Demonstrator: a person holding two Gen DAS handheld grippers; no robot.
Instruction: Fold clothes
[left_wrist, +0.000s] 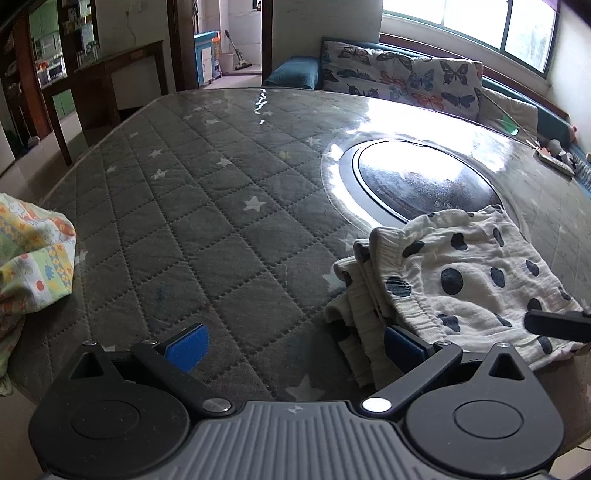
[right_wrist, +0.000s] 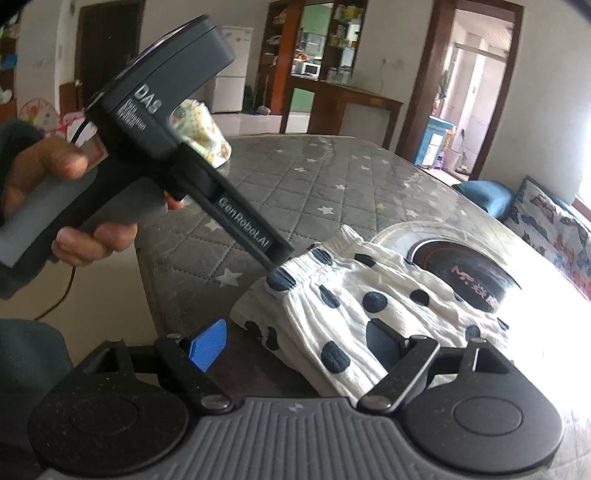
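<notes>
A white garment with dark polka dots (left_wrist: 461, 280) lies folded on the grey quilted star-patterned table cover (left_wrist: 192, 229); it also shows in the right wrist view (right_wrist: 354, 310). My left gripper (left_wrist: 295, 347) is open, its blue pads wide apart, with the right pad at the garment's elastic edge. In the right wrist view the left gripper's body (right_wrist: 162, 110) reaches down to the garment's waistband. My right gripper (right_wrist: 295, 343) is open and empty, its jaws straddling the garment's near edge.
A crumpled pastel printed garment (left_wrist: 33, 254) lies at the table's left edge. A round black cooktop (left_wrist: 421, 177) is set into the table under glass. A butterfly-print cushion (left_wrist: 399, 77) and a bench stand behind. A dark wooden desk (left_wrist: 110, 74) stands at the back left.
</notes>
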